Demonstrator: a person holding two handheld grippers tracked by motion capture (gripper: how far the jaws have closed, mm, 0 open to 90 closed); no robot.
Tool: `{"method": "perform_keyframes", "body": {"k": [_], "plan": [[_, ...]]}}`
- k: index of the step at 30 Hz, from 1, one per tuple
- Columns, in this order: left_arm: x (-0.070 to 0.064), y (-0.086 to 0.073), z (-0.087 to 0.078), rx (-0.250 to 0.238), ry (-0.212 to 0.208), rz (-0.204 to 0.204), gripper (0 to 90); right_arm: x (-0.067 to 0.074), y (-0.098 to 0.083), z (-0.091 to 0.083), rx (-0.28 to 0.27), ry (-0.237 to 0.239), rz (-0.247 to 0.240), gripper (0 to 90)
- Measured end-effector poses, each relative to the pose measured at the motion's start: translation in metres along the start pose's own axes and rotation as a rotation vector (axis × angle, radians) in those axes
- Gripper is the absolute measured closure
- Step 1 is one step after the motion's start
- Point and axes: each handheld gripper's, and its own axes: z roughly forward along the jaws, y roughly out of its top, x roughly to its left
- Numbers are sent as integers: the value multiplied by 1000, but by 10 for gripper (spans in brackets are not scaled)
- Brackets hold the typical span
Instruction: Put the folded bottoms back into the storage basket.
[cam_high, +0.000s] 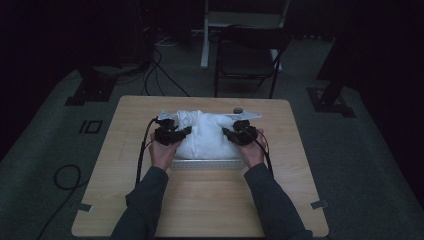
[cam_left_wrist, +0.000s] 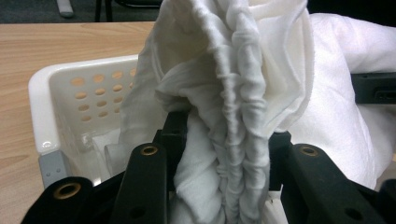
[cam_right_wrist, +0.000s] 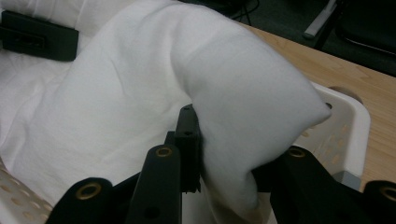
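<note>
A white cloth is heaped in a white perforated plastic basket at the middle of the wooden table. My left gripper is at the cloth's left side, shut on a gathered, pleated fold of the cloth that rises between its jaws. At the cloth's right side, my right gripper is shut on a smooth, puffed corner of the cloth, pinched between its jaws. The basket's holed wall stands behind the left jaws; its rim sits right of the right jaws.
A small dark object lies at the basket's far edge. Beyond the table stand a dark folding chair and stand feet, with cables on the grey floor. Bare tabletop lies in front of the basket and to both sides.
</note>
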Motion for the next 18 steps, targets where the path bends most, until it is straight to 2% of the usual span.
{"method": "perform_keyframes", "body": {"k": [9,18], "plan": [[-2,-5,3,20,23,13,630,1,-3,3,11,1,-5,718],[-6,-10,7,49,63,26,628,4,-8,7,33,-1,-9,717]]}}
